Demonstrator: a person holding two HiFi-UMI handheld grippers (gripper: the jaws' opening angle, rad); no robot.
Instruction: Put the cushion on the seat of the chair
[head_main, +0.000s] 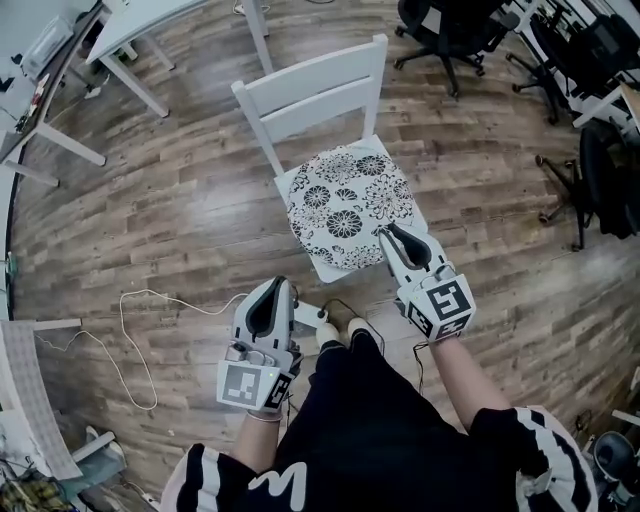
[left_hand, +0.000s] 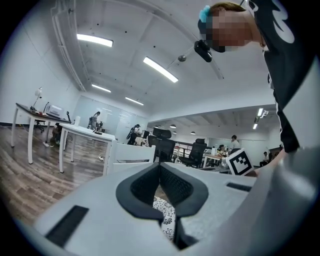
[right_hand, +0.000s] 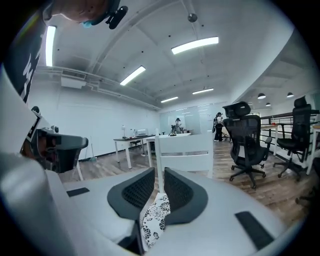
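I count one white chair (head_main: 310, 100) and one flowered cushion (head_main: 348, 205). I carry two grippers, my left gripper (head_main: 272, 288) and my right gripper (head_main: 388, 236), with two jaws apiece. One white cable (head_main: 130, 330) trails over the floor (head_main: 180, 220). One black office chair (head_main: 445, 30) stands at the top and a second office chair (head_main: 605, 175) at the right edge; the dark shapes beyond them I cannot count. My left gripper view shows two desks, a dark-topped desk (left_hand: 35, 110) and a white desk (left_hand: 87, 131), plus a few people (left_hand: 233, 142) too small to number.

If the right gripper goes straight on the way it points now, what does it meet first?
Probably the chair's backrest, passing above the cushion; depth is hard to judge.
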